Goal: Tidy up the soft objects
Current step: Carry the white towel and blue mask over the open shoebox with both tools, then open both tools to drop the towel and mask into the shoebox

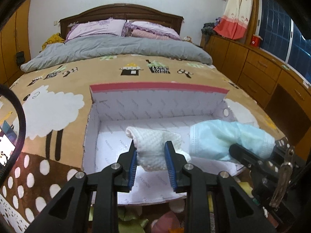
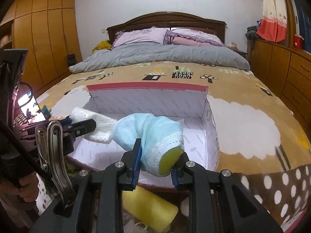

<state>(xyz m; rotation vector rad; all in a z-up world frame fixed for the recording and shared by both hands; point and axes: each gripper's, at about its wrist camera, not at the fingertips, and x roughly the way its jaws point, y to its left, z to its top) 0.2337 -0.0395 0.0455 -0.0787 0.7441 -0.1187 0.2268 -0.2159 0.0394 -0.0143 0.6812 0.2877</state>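
Note:
An open white box (image 1: 155, 101) (image 2: 147, 99) with a pink-edged lid stands on the bed. My left gripper (image 1: 150, 153) is shut on a white textured cloth (image 1: 153, 145) and holds it over the box; the cloth also shows in the right wrist view (image 2: 97, 124). My right gripper (image 2: 156, 165) is shut on a light blue cloth (image 2: 147, 132) wrapped round a yellow sponge (image 2: 170, 159), held over the box's right side. The blue cloth shows in the left wrist view (image 1: 223, 137).
A tan sheep-pattern blanket (image 1: 58, 101) (image 2: 252, 116) covers the bed, with a grey duvet (image 1: 116, 48) and pillows behind. A yellow sponge (image 2: 149, 207) and other soft items (image 1: 165, 223) lie in front of the box. Wooden drawers (image 1: 262, 71) stand right.

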